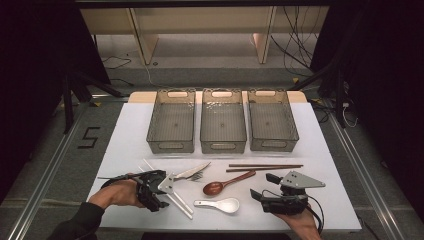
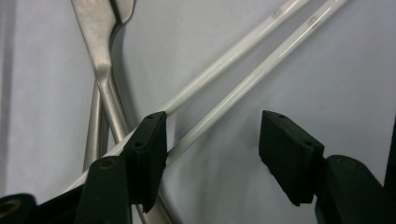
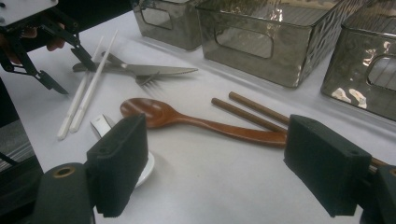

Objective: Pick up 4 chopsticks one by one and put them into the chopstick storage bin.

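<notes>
Two white chopsticks (image 1: 176, 200), slim, glossy and straight, lying side by side on the white table (image 1: 320, 150), slanting from upper left to lower right in the high view, just left of the white soup spoon (image 1: 220, 204) and crossing under the handles of the knife (image 1: 192, 171) and fork (image 1: 196, 176). Seen close in the left gripper view as pale rods (image 2: 243, 60) with a small marking near the far end, one passing behind the left pad, the other running just inside it; steel handles (image 2: 100, 60) crossing beneath. Seen from the side in the right gripper view (image 3: 86, 91), tips toward the camera, near the bowl of the brown wooden spoon (image 3: 154, 114), with brown chopsticks (image 3: 254, 112) and three smoky clear bins (image 3: 261, 37) beyond.

Left gripper (image 1: 167, 192) low over the white chopsticks, pointing right across the table, held in a hand (image 1: 112, 192) with dark sleeve entering from the bottom left; jaws apart, straddling the rods, no squeeze visible, wide gap to the right pad. Same gripper also visible far off in the right gripper view (image 3: 60, 70), fingers spread over the chopsticks' far ends.

Right gripper (image 1: 260, 187) resting near the front right of the table, pointing left, grey three-cornered plate on top, jaws wide apart with nothing between them.
</notes>
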The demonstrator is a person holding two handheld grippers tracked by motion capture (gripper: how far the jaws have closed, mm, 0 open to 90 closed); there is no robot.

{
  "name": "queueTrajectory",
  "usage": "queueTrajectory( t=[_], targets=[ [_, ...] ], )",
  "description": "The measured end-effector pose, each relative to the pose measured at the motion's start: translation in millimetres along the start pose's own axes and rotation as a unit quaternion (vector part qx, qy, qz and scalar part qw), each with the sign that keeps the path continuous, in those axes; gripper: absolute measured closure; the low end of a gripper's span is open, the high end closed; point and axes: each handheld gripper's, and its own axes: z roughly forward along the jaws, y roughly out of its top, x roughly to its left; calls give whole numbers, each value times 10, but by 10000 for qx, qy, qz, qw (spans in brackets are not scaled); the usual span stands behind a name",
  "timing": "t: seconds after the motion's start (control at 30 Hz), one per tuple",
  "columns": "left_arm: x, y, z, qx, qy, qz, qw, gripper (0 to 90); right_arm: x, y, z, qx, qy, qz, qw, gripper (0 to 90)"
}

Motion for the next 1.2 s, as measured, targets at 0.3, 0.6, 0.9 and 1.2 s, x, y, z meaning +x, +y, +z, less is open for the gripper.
queueTrajectory(
  t=[0.3, 0.6, 0.9, 1.2],
  targets=[
    [-13, -34, -2, 165, -87, 179, 9997, 626, -3, -3, 12, 31, 13, 10, 10000, 226],
    [-89, -104, -38, 202, -280, 599, 9976, 714, -23, -8, 23, 117, -27, 72, 9999, 233],
    [-134, -129, -50, 221, -481, 707, 9961, 786, -25, -7, 33, 170, -28, 109, 9998, 235],
    [-154, -115, -55, 328, -701, 939, 9926, 826, -39, -10, 28, 182, -31, 164, 9997, 238]
  ],
)
